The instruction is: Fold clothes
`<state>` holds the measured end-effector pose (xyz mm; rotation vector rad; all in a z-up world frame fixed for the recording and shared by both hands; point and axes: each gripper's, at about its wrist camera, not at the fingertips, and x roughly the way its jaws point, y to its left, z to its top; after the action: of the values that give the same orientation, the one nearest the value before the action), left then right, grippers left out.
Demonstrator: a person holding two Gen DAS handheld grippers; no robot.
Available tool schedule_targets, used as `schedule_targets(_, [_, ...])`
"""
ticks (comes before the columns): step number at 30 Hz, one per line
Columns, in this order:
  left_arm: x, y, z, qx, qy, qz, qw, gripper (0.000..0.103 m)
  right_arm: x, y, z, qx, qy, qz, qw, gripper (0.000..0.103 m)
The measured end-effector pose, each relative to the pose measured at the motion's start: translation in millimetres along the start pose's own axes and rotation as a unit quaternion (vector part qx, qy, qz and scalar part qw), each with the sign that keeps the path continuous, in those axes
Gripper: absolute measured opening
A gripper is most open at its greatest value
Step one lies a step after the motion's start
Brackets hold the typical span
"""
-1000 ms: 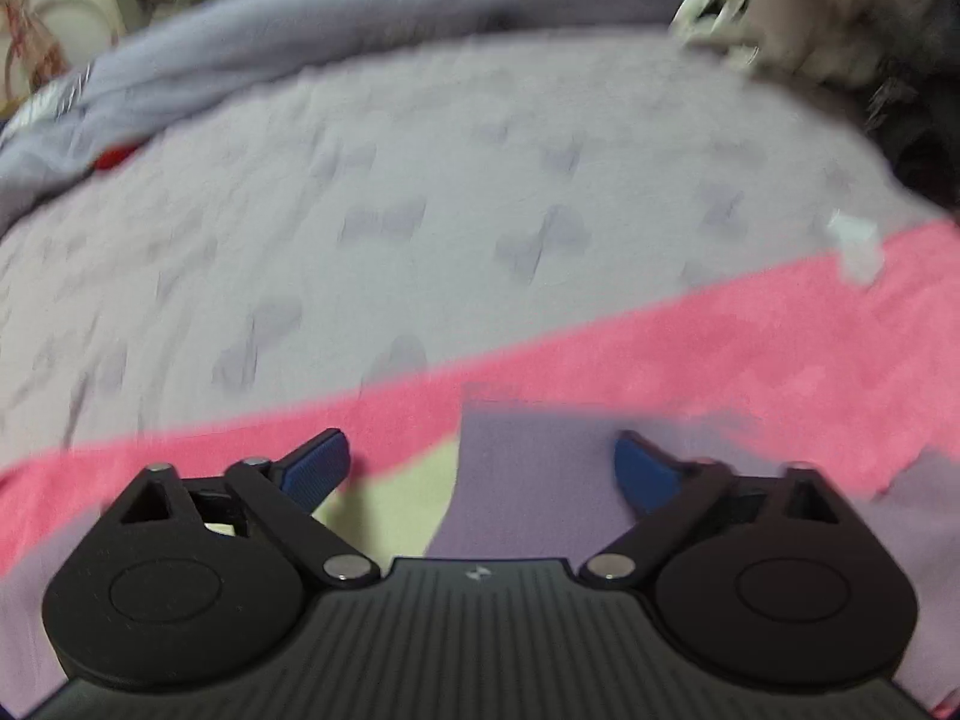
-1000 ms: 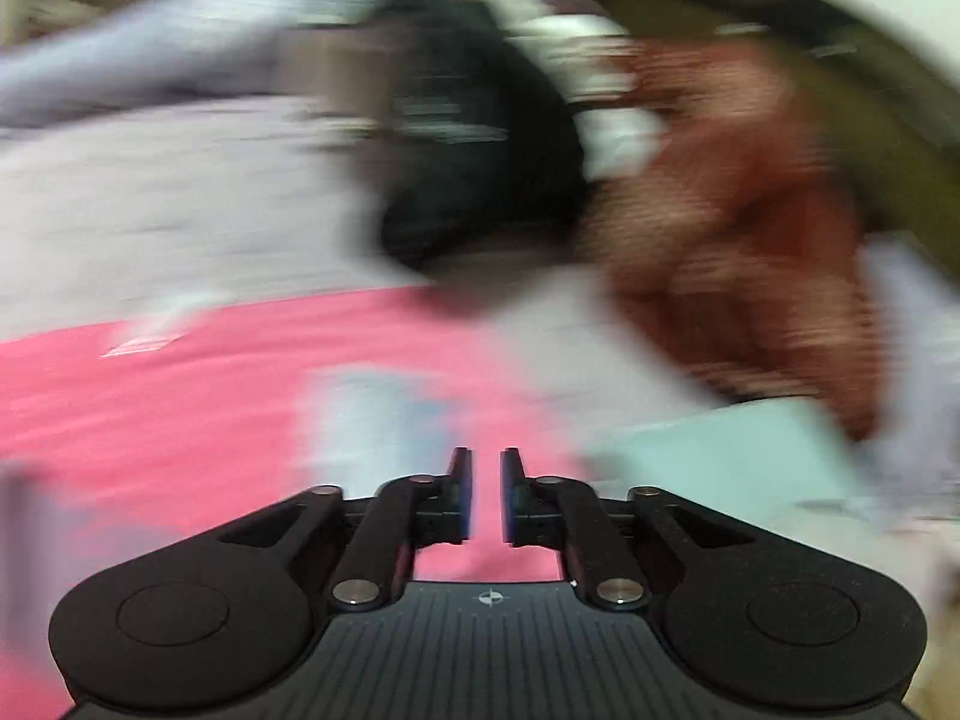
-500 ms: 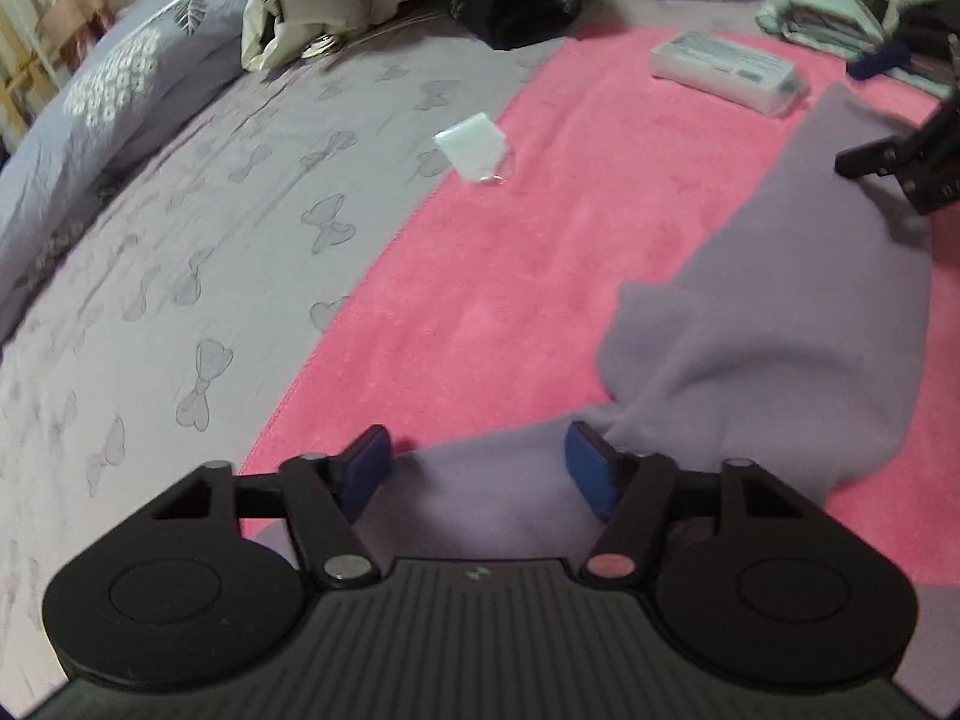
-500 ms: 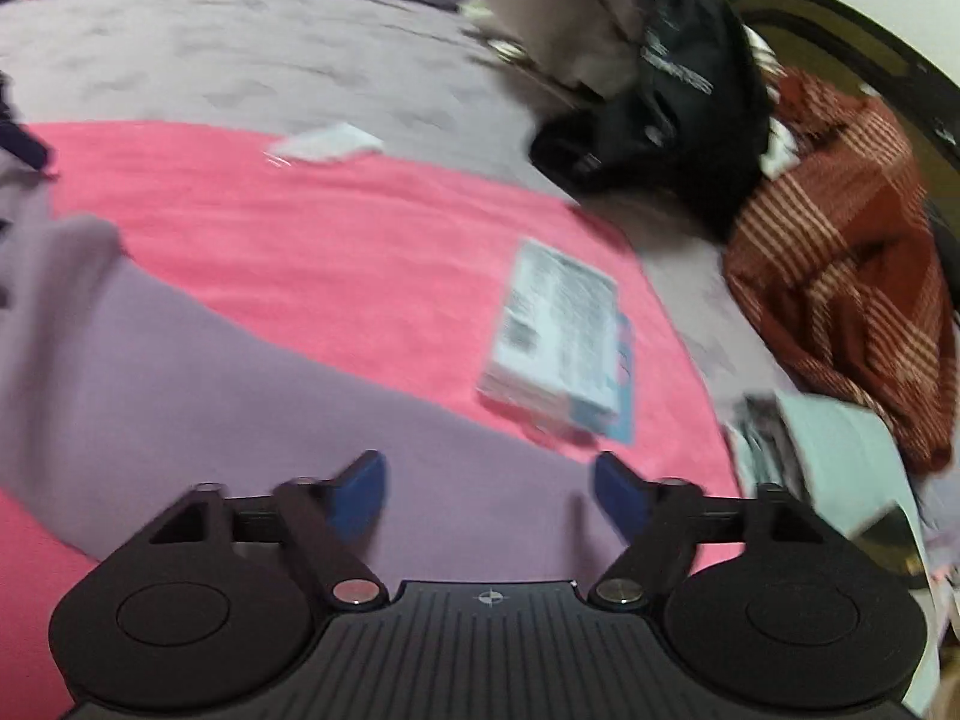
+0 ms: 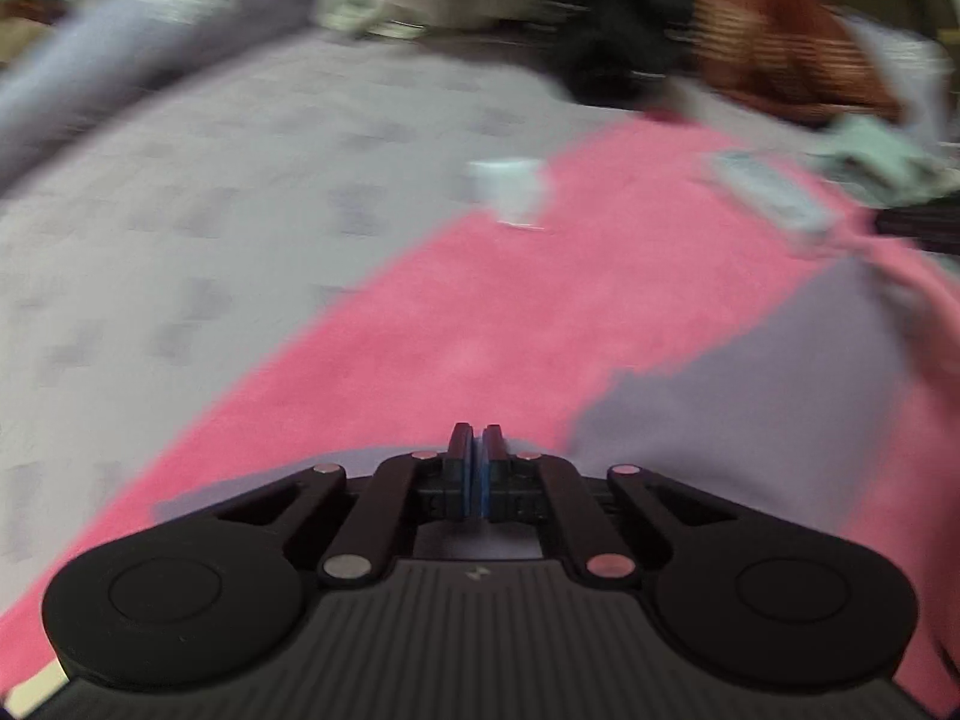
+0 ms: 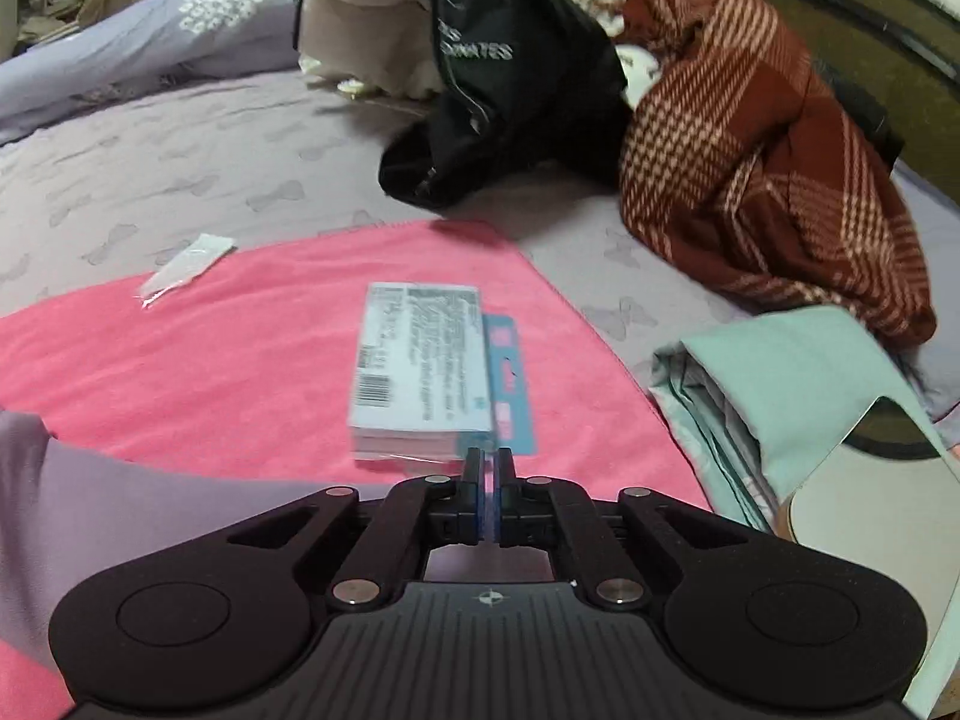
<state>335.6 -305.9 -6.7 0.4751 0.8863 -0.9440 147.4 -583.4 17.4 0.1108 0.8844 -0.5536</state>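
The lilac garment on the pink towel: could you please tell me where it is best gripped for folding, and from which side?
Pinch the lilac garment along its edge that faces the white packet, reaching across the cloth from the near side at a downward slant. It lies flat and limp on the pink towel, so probably only that free border can be pinched. Stay short of the packet.

Each view is taken from just behind a gripper and is aimed forward and downward along its jaws, close above the bed (image 6: 180, 138). The left wrist view is blurred and is faced across the pink towel (image 5: 480, 330) toward the clutter at the far edge. The right wrist view is sharp and is faced over the same towel toward the packet (image 6: 420, 360). The towel, the packet (image 5: 774, 192), the purple garment (image 5: 750, 390) and the plaid cloth (image 6: 762, 168) are shared by both views.
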Motion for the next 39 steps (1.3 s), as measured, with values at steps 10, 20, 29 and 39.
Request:
schedule_targets(10, [20.6, 2.8, 1.6, 0.044, 0.041, 0.024, 0.9979, 0.074, 24.3, 8.2, -25.8, -0.024, 0.041, 0.032, 0.998, 0.077])
schedule_targets(20, [14.1, -12.3, -3.6, -0.027, -0.007, 0.060, 0.9978, 0.001, 0.9, 12.2, -1.4, 0.015, -0.010, 0.046, 0.999, 0.006])
schedule_targets(29, [22.4, 3.6, 4.4, -0.136, -0.021, 0.084, 0.9870, 0.001, -7.1, -9.4, 21.7, -0.005, -0.078, -0.068, 0.995, 0.003])
schedule_targets(39, [-15.9, -5.7, 16.3, -0.095, -0.090, 0.081, 0.9881, 0.060, 3.0, -2.1, 9.2, 0.030, -0.046, 0.054, 0.997, 0.036])
